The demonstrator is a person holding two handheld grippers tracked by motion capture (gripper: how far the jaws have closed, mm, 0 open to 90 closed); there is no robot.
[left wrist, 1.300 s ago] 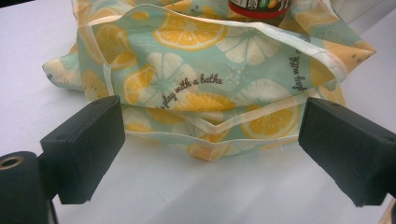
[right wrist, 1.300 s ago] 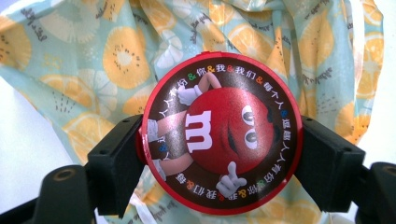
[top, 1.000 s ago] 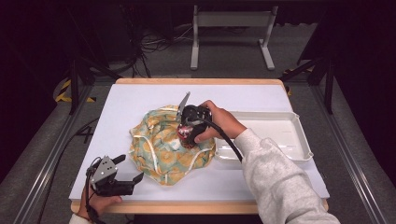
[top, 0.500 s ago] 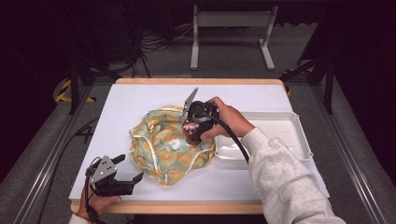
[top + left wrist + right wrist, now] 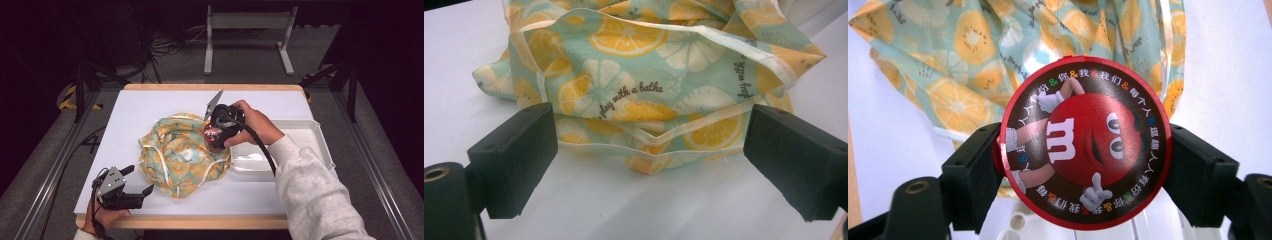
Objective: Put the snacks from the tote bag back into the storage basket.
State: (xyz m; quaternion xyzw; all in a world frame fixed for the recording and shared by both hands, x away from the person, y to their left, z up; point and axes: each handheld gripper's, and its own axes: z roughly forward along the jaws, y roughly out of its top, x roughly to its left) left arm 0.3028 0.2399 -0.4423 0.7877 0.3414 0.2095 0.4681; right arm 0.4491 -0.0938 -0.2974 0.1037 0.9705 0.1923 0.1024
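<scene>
Cloth bag point(image 5: 182, 157): thin woven fabric, matt, citrus print, pale stitched hems, creased.
Tin point(image 5: 1083, 145): round lid, glossy printed face, red rim with sheen.
Tray point(image 5: 320, 142): white plastic, smooth, slight gloss.
Table point(image 5: 150, 107): white top, smooth, matt; wood edge.
Right gripper point(image 5: 1083, 172): jaws matt black plastic.
Left gripper point(image 5: 651, 160): the same; grey plate looks metal.
Sleeve point(image 5: 320, 200): grey knit, soft.

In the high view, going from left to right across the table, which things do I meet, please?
left gripper → crumpled citrus-print cloth → right gripper clamping a round red tin → white tray
</scene>
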